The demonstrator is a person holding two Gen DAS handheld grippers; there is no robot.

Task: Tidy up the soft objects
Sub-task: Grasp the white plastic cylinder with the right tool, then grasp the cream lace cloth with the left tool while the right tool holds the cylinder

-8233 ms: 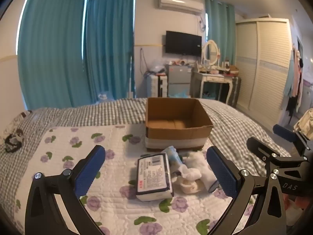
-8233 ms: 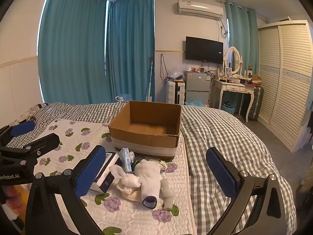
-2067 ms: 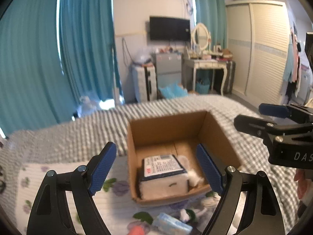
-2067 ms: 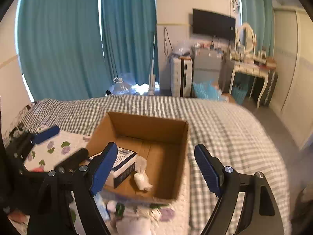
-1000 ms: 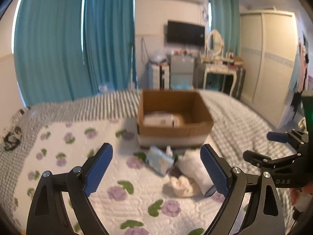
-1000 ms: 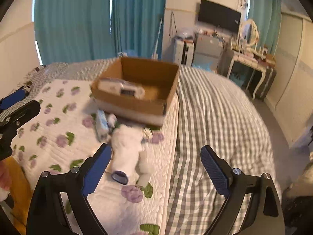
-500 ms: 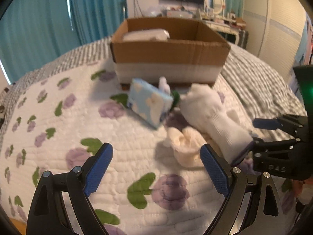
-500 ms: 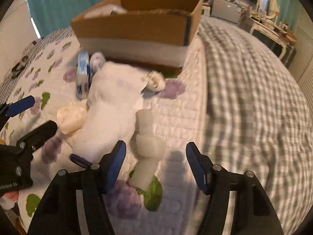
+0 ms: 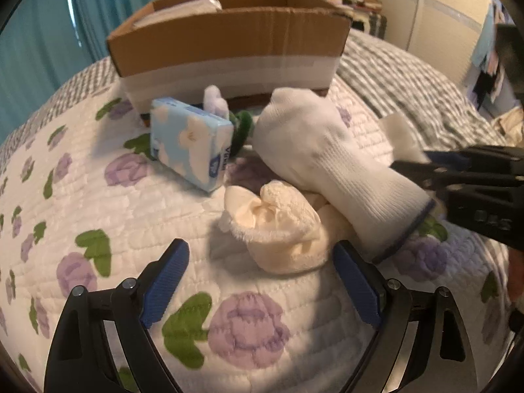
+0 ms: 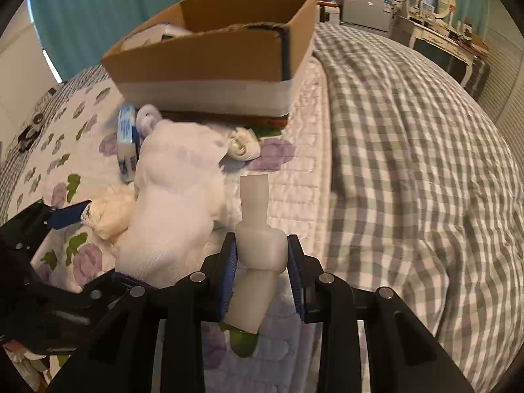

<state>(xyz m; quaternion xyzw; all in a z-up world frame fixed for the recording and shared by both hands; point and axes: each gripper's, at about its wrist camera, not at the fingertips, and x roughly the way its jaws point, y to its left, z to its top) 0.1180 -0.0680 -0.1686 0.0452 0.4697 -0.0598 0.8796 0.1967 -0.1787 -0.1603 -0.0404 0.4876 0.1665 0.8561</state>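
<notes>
My right gripper [image 10: 262, 262] is shut on a knotted white cloth roll [image 10: 257, 232] lying on the quilt; it shows at the right of the left wrist view [image 9: 401, 136]. My left gripper [image 9: 262, 285] is open, its pads on either side of a cream rolled sock [image 9: 278, 219], just short of it. A large white sock [image 9: 330, 160] lies behind, also in the right wrist view [image 10: 177, 196]. A light blue tissue pack [image 9: 190, 144] stands by the cardboard box [image 9: 229, 32], which holds a white pack [image 9: 183, 9].
The floral quilt [image 9: 98, 203] covers the bed's left part, a grey checked blanket [image 10: 409, 163] the right. A small white bundle [image 10: 242, 144] lies by the box's front. A dressing table [image 10: 435, 32] and teal curtains [image 10: 98, 6] stand behind.
Both grippers have come down and forward to the pile. The right gripper has shut on the white cloth roll. The left gripper now straddles the cream sock.
</notes>
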